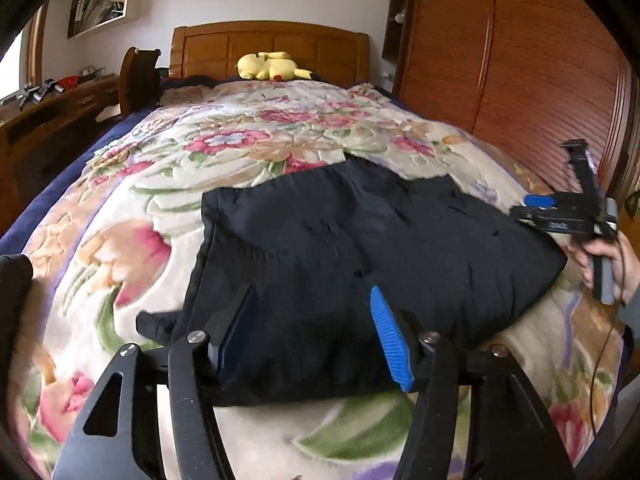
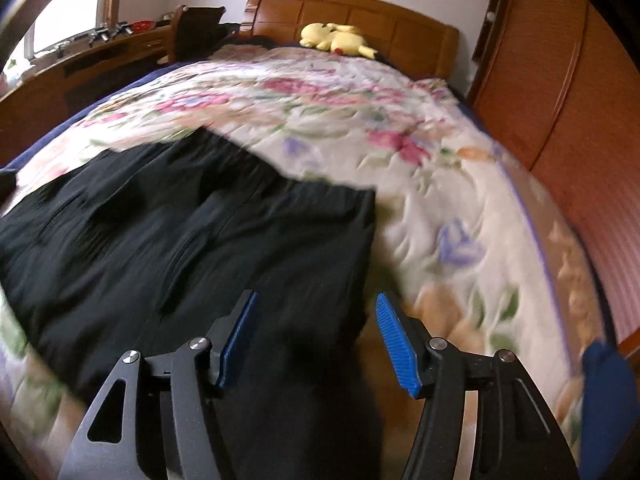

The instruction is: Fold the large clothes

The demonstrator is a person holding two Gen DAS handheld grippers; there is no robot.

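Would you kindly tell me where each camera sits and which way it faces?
Left wrist view: on the left tool, angled down over the black garment toward the headboard; shows its open fingers, plus the right tool and the hand holding it.
Right wrist view: on the right tool, same heading, blurred; shows only its own open fingers.
Shared: garment, floral blanket, yellow plush toy, headboard, wardrobe.

Black left gripper (image 1: 312, 336), right gripper (image 2: 316, 340) alike: blue ribbed pads, silver screws (grey sleeve)
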